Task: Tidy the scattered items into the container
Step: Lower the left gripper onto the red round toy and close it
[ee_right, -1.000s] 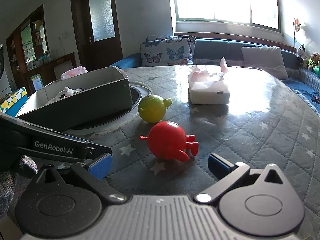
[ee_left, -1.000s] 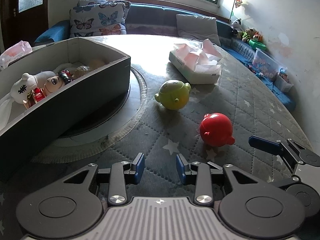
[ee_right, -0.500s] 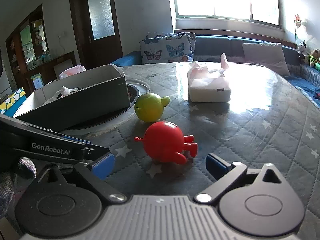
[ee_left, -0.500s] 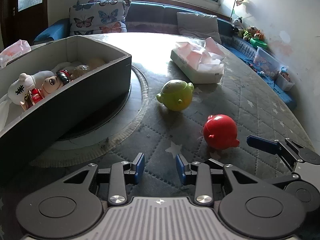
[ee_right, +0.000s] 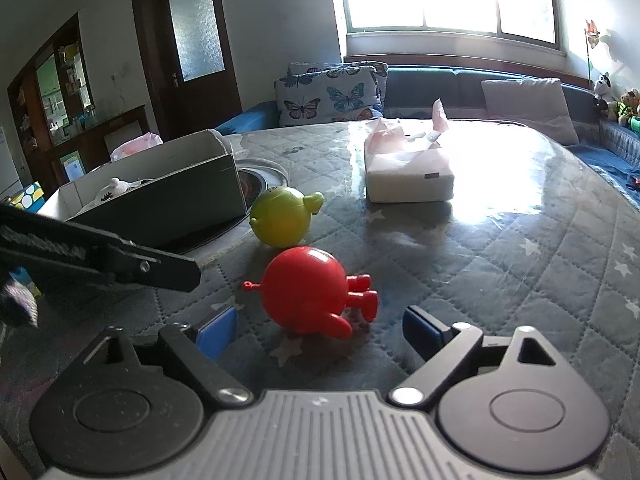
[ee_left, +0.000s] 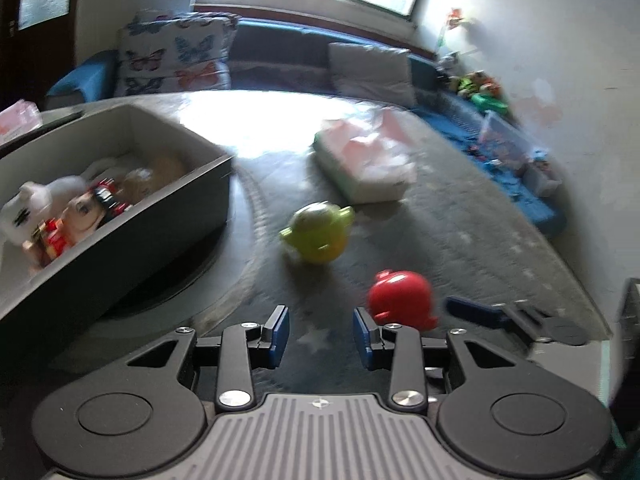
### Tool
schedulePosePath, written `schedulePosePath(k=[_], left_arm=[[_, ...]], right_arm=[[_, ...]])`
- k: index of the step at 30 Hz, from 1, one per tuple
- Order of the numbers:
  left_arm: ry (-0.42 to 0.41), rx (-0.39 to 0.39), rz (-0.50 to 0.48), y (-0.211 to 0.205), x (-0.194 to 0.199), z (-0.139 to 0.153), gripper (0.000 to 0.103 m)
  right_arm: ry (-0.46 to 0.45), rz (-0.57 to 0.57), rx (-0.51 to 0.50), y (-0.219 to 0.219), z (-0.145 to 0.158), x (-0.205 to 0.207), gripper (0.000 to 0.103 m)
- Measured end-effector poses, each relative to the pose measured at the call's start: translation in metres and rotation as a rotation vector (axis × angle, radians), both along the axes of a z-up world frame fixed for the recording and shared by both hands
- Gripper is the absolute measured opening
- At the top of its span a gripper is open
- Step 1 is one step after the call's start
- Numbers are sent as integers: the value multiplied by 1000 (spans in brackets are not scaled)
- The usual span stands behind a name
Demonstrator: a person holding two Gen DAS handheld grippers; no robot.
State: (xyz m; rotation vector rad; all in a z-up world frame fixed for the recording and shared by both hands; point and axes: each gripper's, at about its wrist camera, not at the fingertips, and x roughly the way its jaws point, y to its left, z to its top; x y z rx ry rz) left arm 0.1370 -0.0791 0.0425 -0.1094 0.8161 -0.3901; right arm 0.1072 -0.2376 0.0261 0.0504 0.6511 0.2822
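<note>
A red round toy (ee_right: 304, 288) with small legs lies on the quilted table, between the blue pads of my right gripper (ee_right: 320, 328). The jaws are closing, with a gap still on each side of the toy. Just behind it sits a yellow-green round toy (ee_right: 280, 220). In the blurred left wrist view my left gripper (ee_left: 320, 334) hovers low over the table, its jaws opening slightly with nothing between them. The red toy (ee_left: 400, 296) is just to its right, and the green toy (ee_left: 318, 236) lies ahead. The grey box (ee_left: 120, 240) at left holds dolls.
A white tissue box (ee_right: 408, 176) stands beyond the toys at mid-table. The grey box (ee_right: 180, 196) rests on a round glass turntable. The left gripper's black body (ee_right: 120, 260) reaches in from the left of the right wrist view. A sofa with cushions lines the far wall.
The right jaws have narrowed around the red toy. The left jaws have parted a little, and the left view has tilted, so the toys sit nearer its fingers.
</note>
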Motion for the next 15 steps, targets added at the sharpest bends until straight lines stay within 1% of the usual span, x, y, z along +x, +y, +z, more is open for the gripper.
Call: schedulePosePath(k=[2,7,10,15], left_arm=[[-9,-19,-26,-4,1,5,38],[-11,-43,-82,-16,7,7,38],[4,-58,-108,-22,14,5,38],[46,-79,-138,-29,24,1,38]], right_arm=[[2,6,10,-1,0,2,87],[0,9,20,-1,-2,6,86],[2,10,31,-3,-3,9,86],[7,19,44,-4,-4,11,82]])
